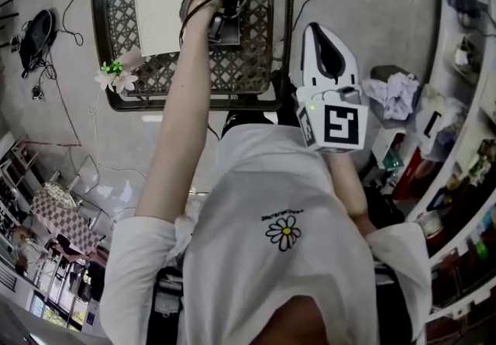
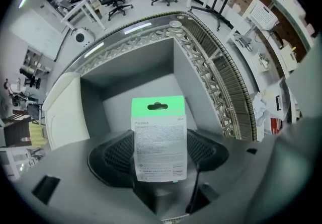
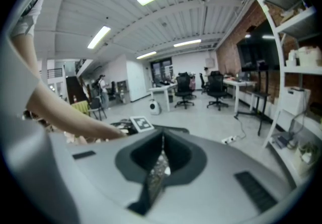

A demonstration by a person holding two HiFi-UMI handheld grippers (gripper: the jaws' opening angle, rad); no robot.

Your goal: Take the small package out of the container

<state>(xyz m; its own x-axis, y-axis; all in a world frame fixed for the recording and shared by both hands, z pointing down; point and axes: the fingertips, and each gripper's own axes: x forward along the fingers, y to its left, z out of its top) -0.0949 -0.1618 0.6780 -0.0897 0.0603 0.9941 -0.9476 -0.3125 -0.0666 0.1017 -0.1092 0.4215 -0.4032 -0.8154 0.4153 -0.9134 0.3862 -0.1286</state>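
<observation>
The small package (image 2: 158,137) is a white carton with a green top and a hang hole. My left gripper (image 2: 159,143) is shut on it, its black ribbed pads (image 2: 113,155) pressing on both sides. It hangs upright over the grey floor of the metal lattice container (image 2: 204,64). In the head view my left gripper (image 1: 220,19) reaches down into the container (image 1: 194,97), and the package is hidden there. My right gripper (image 1: 318,33) is raised near the person's chest, outside the container. Its jaws (image 3: 162,151) are shut with nothing in them.
A flat white box (image 1: 159,8) leans at the container's left side (image 2: 63,112). Artificial flowers (image 1: 115,76) sit at its near left corner. Shelves (image 1: 465,103) with clutter and a crumpled white cloth (image 1: 395,94) stand at the right. Cables (image 1: 39,41) lie on the floor at left.
</observation>
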